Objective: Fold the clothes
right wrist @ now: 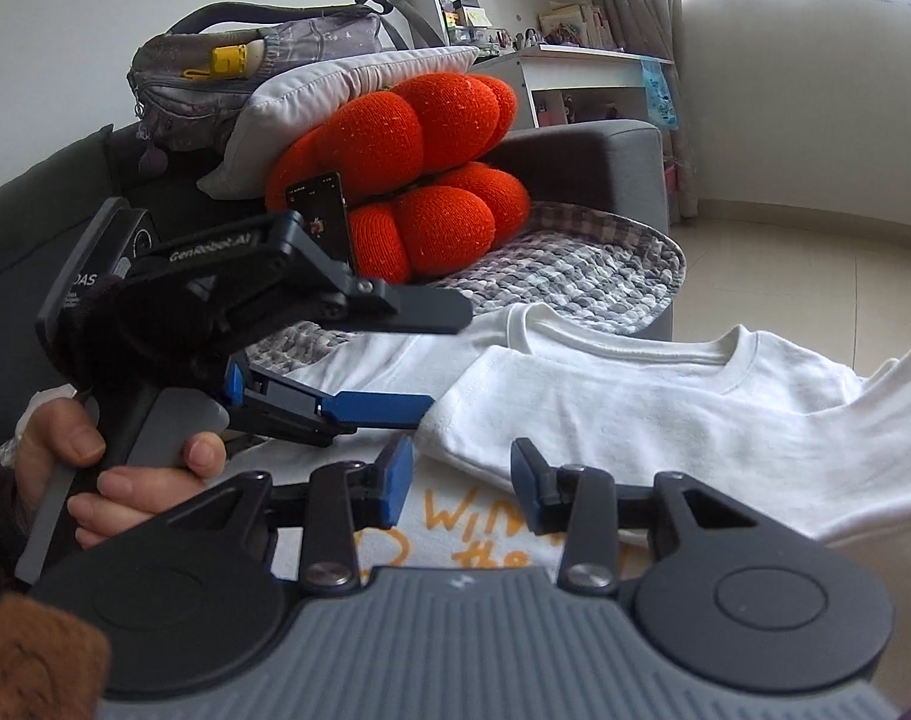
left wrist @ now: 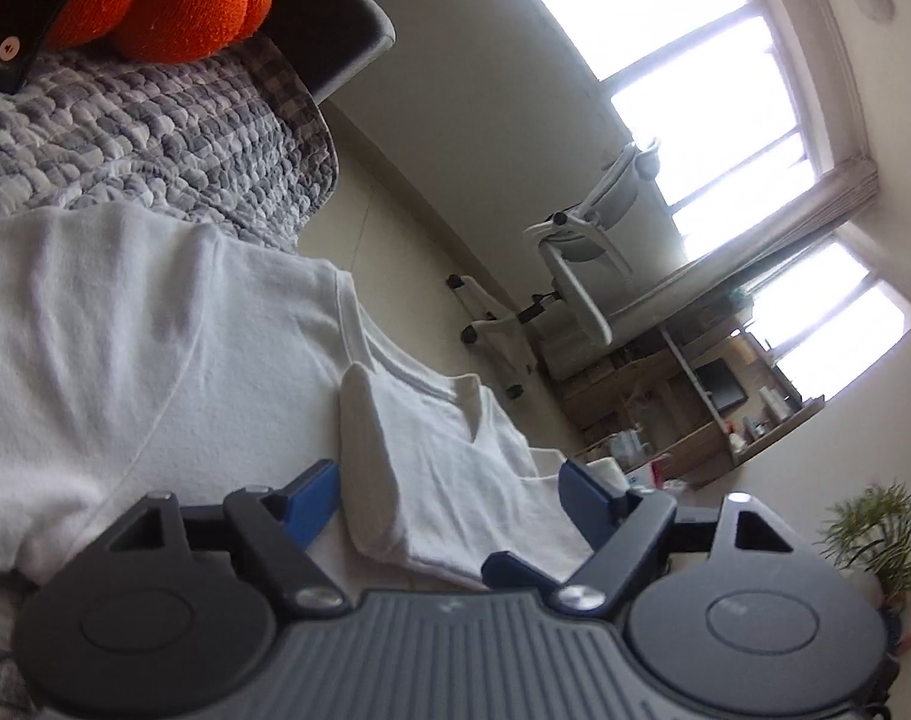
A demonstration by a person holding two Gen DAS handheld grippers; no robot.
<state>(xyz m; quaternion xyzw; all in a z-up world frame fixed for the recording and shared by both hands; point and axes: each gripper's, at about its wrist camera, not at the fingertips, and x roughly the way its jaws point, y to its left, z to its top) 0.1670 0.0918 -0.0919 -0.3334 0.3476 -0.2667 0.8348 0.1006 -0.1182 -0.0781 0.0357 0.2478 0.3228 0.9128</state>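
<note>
A white T-shirt [left wrist: 125, 324] lies spread on a sofa, one sleeve folded in over the body [left wrist: 455, 456]. My left gripper [left wrist: 449, 498] is open, its blue fingers either side of the folded sleeve edge, just above the cloth. In the right wrist view the shirt [right wrist: 665, 414] shows its collar and yellow print. My right gripper [right wrist: 461, 480] is open and empty above the printed front. The left gripper [right wrist: 395, 360] also shows there, hand-held, open over the shirt's left side.
Orange knitted cushions [right wrist: 431, 180] and a phone [right wrist: 323, 216] sit at the sofa back on a grey checked blanket [left wrist: 185, 114]. A grey bag [right wrist: 245, 60] lies behind. A white office chair [left wrist: 581, 276], a desk and a window stand beyond the sofa edge.
</note>
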